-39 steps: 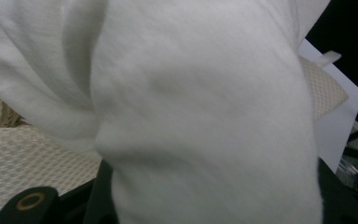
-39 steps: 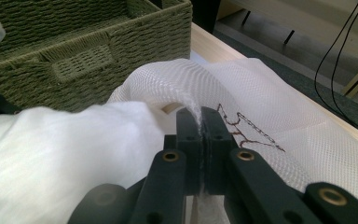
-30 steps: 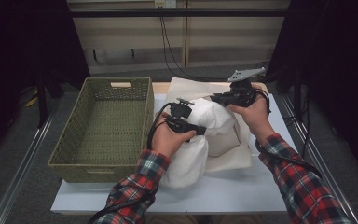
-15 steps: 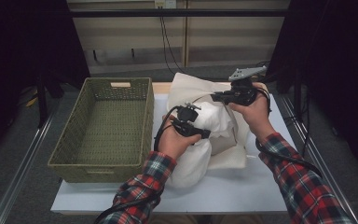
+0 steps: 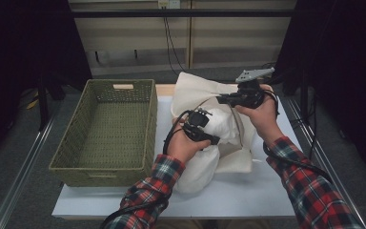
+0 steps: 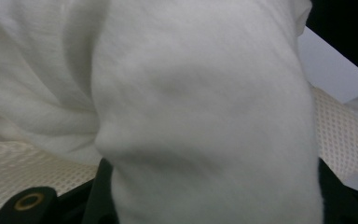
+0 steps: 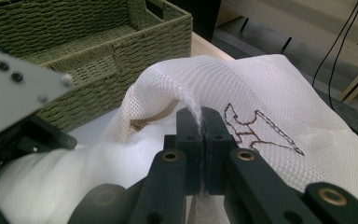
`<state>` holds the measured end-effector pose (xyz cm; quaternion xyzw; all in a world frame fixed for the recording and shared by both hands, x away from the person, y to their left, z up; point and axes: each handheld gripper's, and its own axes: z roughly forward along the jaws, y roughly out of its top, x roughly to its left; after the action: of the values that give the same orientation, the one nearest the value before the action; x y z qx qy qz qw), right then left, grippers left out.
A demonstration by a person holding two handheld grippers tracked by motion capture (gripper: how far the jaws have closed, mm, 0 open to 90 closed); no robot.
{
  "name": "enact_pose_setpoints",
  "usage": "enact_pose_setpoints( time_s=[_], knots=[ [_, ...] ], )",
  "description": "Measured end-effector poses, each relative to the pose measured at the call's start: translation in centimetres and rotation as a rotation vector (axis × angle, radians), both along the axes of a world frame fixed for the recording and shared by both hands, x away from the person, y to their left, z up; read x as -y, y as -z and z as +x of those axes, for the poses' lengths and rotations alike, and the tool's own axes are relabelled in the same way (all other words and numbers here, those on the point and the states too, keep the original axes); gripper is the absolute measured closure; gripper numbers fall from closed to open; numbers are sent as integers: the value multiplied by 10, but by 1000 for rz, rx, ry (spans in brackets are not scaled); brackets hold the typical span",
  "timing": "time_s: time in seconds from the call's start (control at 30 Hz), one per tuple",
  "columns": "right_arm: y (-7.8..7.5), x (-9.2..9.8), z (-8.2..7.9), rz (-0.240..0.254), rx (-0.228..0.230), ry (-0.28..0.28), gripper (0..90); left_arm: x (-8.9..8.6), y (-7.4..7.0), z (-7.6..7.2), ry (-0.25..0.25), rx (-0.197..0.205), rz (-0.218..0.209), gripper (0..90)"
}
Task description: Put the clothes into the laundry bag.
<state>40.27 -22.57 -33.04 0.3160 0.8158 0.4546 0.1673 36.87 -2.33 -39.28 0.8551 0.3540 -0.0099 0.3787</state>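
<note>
Right gripper view shows your right gripper [image 7: 200, 121] pinched tight on the rim of the cream mesh laundry bag [image 7: 279, 116], holding its mouth up. Your left gripper [image 5: 205, 136] grips a thick wad of soft white cloth [image 6: 200, 121], jaws partly apart, at that bag's opening, right of the green woven basket [image 5: 109, 124].

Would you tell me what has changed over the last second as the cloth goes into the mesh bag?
The left gripper has pushed the white cloth forward and down, deeper into the mesh bag. The right gripper stays clamped on the bag's rim, holding it open. The green basket has not moved.
</note>
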Motion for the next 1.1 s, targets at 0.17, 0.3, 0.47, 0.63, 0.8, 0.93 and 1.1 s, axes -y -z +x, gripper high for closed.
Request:
enact_pose_setpoints(
  time_s=[0.17,0.3,0.47,0.63,0.8,0.93,1.1],
  knots=[
    [-1,4,-3,-3,1,4,880,-13,-5,10,-83,-11,-37,546],
    [0,3,-5,-6,1,-4,880,-18,-12,14,-134,13,-27,543],
    [0,1,-5,-1,4,-6,880,-8,-6,14,-154,62,7,530],
    [-2,2,-5,-1,5,8,880,4,8,15,-134,57,8,452],
    [1,4,-6,-4,0,17,879,10,8,13,-110,75,6,223],
    [5,6,-6,-2,-3,21,880,8,3,11,-91,84,6,166],
    [8,6,-5,-9,-6,18,879,1,1,6,-102,91,17,93]
  ],
)
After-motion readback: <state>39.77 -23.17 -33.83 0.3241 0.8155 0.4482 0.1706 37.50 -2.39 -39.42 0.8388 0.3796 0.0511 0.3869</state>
